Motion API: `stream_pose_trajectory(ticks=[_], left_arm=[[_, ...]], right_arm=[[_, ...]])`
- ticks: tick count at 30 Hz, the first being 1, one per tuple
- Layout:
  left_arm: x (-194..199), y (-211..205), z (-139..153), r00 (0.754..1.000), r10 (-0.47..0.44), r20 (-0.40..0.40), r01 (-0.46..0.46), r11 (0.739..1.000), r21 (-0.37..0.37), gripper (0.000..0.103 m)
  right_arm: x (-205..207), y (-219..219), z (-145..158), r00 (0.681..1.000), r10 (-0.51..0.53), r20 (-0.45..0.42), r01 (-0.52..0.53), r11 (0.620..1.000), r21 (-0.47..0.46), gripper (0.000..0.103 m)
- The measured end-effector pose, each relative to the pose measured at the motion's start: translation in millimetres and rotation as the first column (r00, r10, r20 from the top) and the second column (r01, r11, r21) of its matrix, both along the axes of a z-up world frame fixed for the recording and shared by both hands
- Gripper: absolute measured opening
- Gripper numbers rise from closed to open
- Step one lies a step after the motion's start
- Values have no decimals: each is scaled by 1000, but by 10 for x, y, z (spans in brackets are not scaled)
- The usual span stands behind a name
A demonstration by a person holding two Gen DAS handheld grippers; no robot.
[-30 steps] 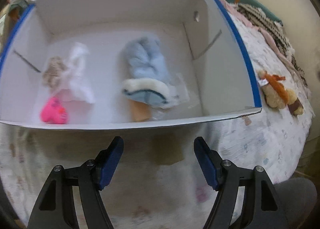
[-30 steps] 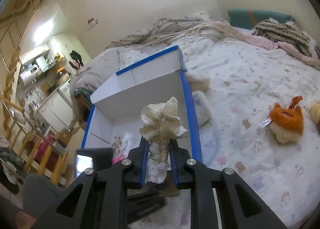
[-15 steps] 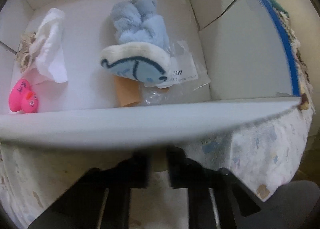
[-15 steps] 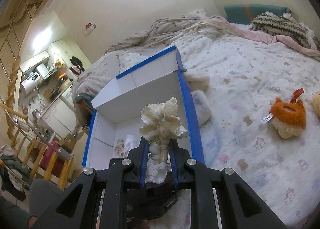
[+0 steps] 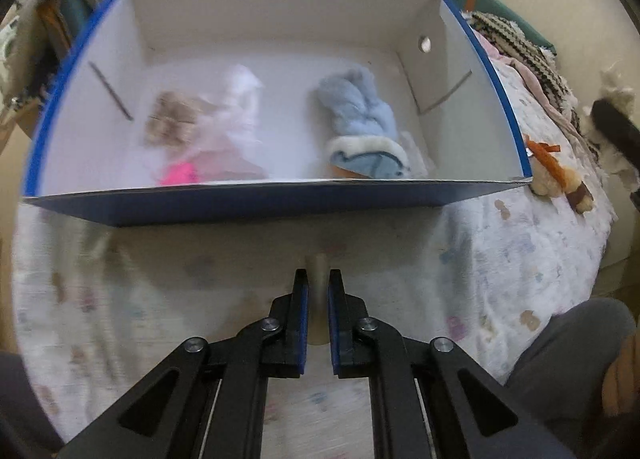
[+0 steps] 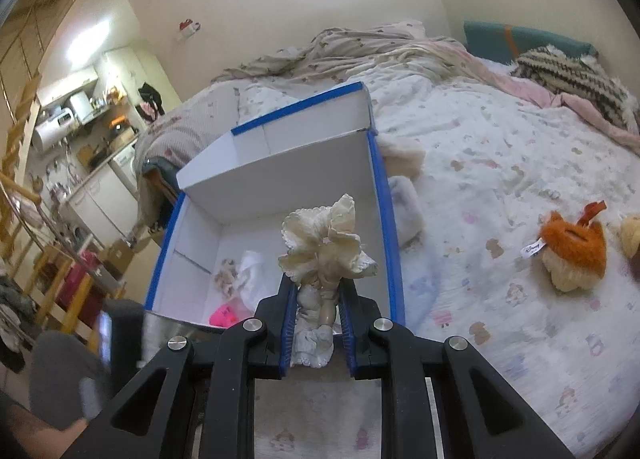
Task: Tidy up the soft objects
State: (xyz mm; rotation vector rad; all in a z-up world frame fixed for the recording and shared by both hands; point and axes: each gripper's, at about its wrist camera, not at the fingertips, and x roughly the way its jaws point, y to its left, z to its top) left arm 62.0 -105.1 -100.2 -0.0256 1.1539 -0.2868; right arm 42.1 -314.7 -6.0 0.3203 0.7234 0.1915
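Since the left gripper (image 5: 318, 287) pulled back, jaws nearly pressed together, the blue-edged white cardboard box (image 5: 280, 199) sits clear; right gripper (image 6: 318, 299) pinches the cream frilly cloth doll (image 6: 326, 255), ready to drop.

blue-edged white box (image 5: 280, 201), cream doll (image 6: 326, 247)

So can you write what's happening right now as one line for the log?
right hand-held gripper: shut on cream doll | left hand-held gripper: shut on beige item | box: holds blue plush

2 wrist fisheyes, both facing box (image 5: 280, 199) (near)
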Motion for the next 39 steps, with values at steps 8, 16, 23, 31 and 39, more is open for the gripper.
stream_pose_trajectory(ticks=[8, 16, 23, 31, 39], left_arm=[[-99, 460, 269, 995, 47, 86, -51, 998, 48, 8], [85, 772, 763, 974, 99, 205, -112, 992, 53, 8], [554, 901, 1109, 952, 148, 269, -161, 987, 27, 8], [1122, 696, 1114, 955, 129, 268, -145, 989, 39, 8], [1439, 425, 806, 966, 89, 242, -117, 988, 104, 8]], right_arm=[[19, 146, -45, 999, 23, -24, -24, 997, -75, 22], [102, 300, -84, 996, 48, -73, -56, 993, -107, 22], [305, 430, -40, 995, 59, -83, -65, 996, -64, 22], [777, 515, -3, 991, 53, -123, -59, 997, -40, 22], [1216, 549, -320, 974, 47, -220, -53, 998, -23, 22]])
